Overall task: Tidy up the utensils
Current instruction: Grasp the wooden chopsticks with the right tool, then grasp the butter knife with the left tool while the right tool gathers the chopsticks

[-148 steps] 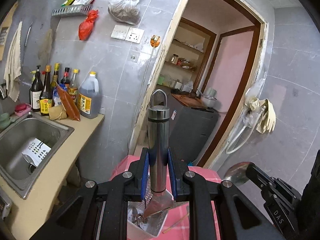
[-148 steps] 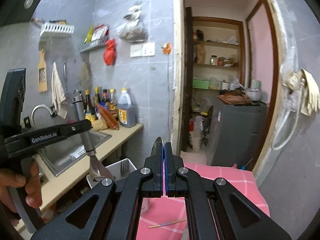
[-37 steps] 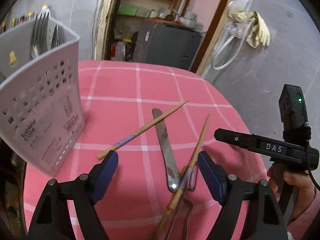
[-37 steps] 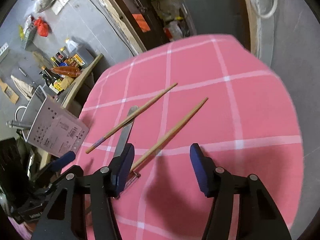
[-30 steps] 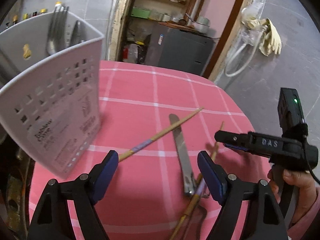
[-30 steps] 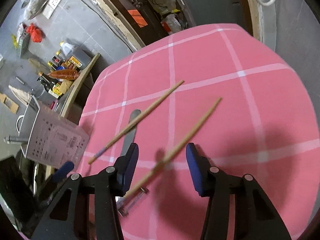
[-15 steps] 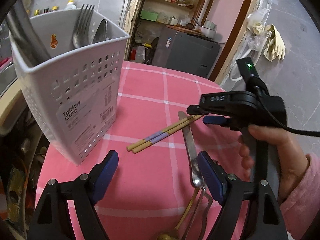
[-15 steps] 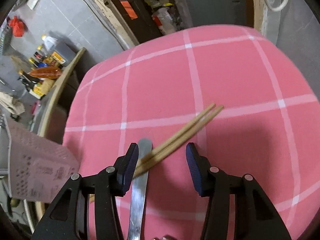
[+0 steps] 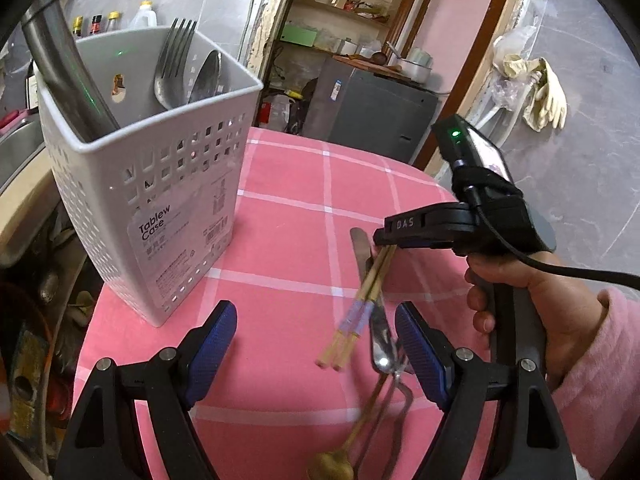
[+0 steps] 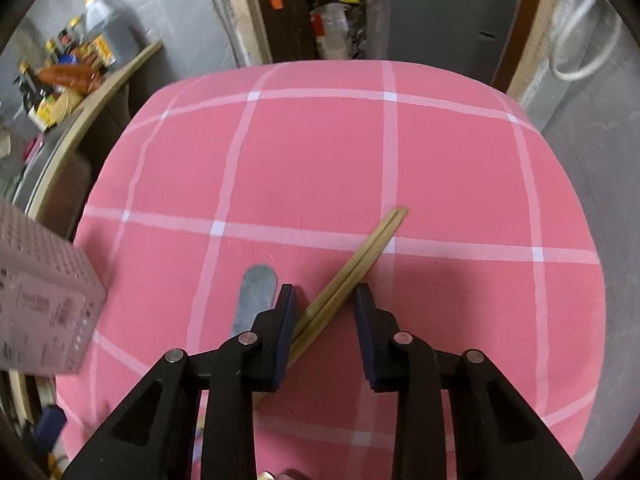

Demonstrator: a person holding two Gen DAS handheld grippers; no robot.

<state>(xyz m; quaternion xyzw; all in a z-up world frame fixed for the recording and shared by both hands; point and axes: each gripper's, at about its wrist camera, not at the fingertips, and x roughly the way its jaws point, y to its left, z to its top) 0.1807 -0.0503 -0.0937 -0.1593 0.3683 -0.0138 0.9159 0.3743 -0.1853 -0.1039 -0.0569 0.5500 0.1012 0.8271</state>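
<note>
A pair of wooden chopsticks (image 10: 360,252) lies side by side on the pink checked tablecloth (image 10: 320,160). My right gripper (image 10: 326,300) is open, its jaws either side of the pair, low over the cloth. The left wrist view shows the right gripper (image 9: 386,240) over the chopsticks (image 9: 370,284), which look blurred. A table knife (image 9: 374,304) lies under them; its tip (image 10: 256,288) shows in the right wrist view. My left gripper (image 9: 316,344) is open and empty. The white perforated caddy (image 9: 160,184) holds a fork, a spoon and a steel handle.
A gold spoon (image 9: 340,460) and a fork (image 9: 400,392) lie near the table's front edge. A counter with bottles (image 10: 80,60) and a sink stands to the left. A doorway and grey cabinet (image 9: 372,112) are behind the table.
The two chopsticks, earlier apart and crossed, now lie together as a pair. My right gripper has come down around them with narrower jaws. My left gripper has dropped its spatula in the caddy and opened.
</note>
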